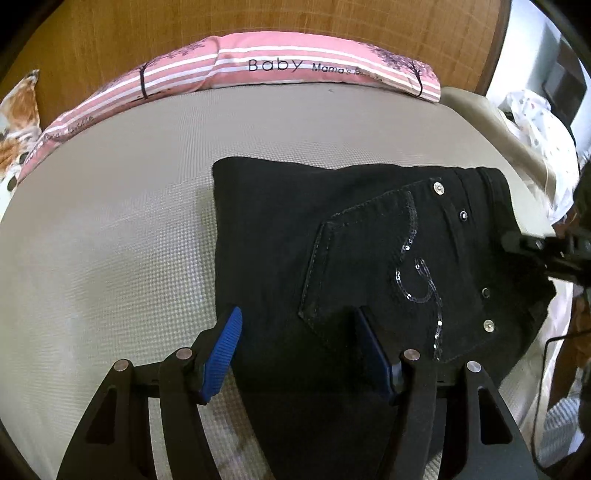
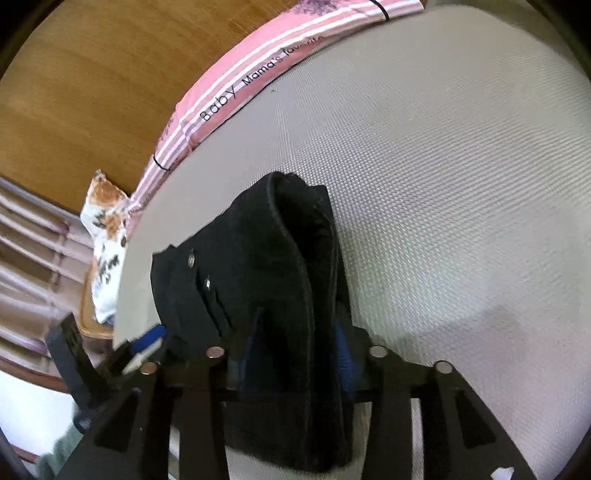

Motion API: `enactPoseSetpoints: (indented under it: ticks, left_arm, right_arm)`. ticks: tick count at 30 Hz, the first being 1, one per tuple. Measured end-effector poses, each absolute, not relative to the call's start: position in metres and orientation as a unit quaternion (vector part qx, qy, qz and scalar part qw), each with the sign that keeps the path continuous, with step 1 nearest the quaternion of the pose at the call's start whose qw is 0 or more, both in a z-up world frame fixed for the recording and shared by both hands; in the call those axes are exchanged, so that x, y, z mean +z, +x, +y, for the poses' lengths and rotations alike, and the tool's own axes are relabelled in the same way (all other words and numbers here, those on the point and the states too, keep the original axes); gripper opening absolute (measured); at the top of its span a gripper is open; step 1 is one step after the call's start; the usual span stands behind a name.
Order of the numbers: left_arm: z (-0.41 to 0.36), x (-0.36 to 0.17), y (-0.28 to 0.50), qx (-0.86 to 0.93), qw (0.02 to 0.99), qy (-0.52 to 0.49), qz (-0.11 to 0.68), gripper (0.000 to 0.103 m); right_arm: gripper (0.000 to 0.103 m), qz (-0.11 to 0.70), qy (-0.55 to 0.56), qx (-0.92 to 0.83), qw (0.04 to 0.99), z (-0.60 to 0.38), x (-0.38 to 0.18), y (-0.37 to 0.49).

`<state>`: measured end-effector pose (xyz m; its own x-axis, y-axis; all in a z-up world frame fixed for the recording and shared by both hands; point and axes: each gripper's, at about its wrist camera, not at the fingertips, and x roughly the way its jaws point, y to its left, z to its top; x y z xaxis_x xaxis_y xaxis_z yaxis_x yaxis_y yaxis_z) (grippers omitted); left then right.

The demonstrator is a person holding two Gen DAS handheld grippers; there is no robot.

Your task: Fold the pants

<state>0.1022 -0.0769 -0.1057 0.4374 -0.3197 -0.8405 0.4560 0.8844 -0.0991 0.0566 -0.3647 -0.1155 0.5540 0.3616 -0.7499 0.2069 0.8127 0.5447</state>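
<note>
Black pants (image 1: pixel 332 240) lie folded into a compact stack on a grey mattress (image 1: pixel 129 221), back pocket with sequins (image 1: pixel 373 273) facing up. My left gripper (image 1: pixel 299 350) hovers open over the stack's near left edge, one blue pad off the fabric and the other above it. One finger of my right gripper (image 1: pixel 524 243) rests at the waistband on the right. In the right wrist view the pants (image 2: pixel 288 258) stand edge-on between the fingers of my right gripper (image 2: pixel 299 339). The fabric fills the gap, and I see no squeeze. A left gripper finger (image 2: pixel 147 341) shows at the lower left.
A pink striped pillow (image 1: pixel 295 66) lies along the wooden headboard (image 1: pixel 110 33) at the far side. A floral cushion (image 1: pixel 18 122) sits at the left corner. Light clothes (image 1: pixel 535 125) are heaped past the bed's right edge, where a thin cable (image 1: pixel 546 369) hangs.
</note>
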Motion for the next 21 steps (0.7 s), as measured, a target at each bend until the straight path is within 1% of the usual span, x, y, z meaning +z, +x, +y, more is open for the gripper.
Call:
enactPoseSetpoints:
  ticks: [2,5,6,7,10,12,15,18,20,21]
  left_arm:
    - [-0.074,-0.102,0.096,-0.238,0.843,0.071,0.478,0.064]
    - [-0.07,-0.1,0.078,-0.253,0.838,0.087,0.475,0.064]
    - [-0.069,-0.1,0.074,-0.256,0.837,0.09,0.475,0.064]
    - [-0.068,-0.1,0.067,-0.26,0.835,0.095,0.475,0.064]
    - [-0.066,-0.106,0.054,-0.263,0.83,0.11,0.479,0.064]
    - [-0.061,-0.111,0.053,-0.258,0.827,0.104,0.488,0.064]
    - [-0.054,-0.115,0.06,-0.255,0.82,0.072,0.507,0.064]
    - [-0.049,-0.119,0.065,-0.258,0.815,0.048,0.516,0.066]
    - [-0.047,-0.119,0.065,-0.259,0.816,0.042,0.515,0.066]
    - [-0.047,-0.117,0.064,-0.258,0.817,0.04,0.514,0.066]
  right_arm:
    - [0.041,0.478,0.292,0.041,0.828,-0.364,-0.114,0.041]
    - [0.04,0.48,0.292,0.041,0.826,-0.362,-0.115,0.019]
    - [0.034,0.478,0.291,0.042,0.828,-0.36,-0.114,0.014]
    - [0.025,0.474,0.28,0.039,0.834,-0.358,-0.112,0.01]
    - [0.016,0.471,0.265,0.025,0.841,-0.353,-0.106,0.003]
    - [0.015,0.475,0.261,0.016,0.84,-0.351,-0.108,0.001]
    - [0.014,0.482,0.251,0.004,0.84,-0.35,-0.12,0.003]
    - [0.016,0.485,0.274,0.009,0.831,-0.357,-0.123,0.006]
    - [0.021,0.486,0.271,0.012,0.831,-0.359,-0.121,0.005]
    - [0.028,0.485,0.274,0.006,0.83,-0.361,-0.12,0.004]
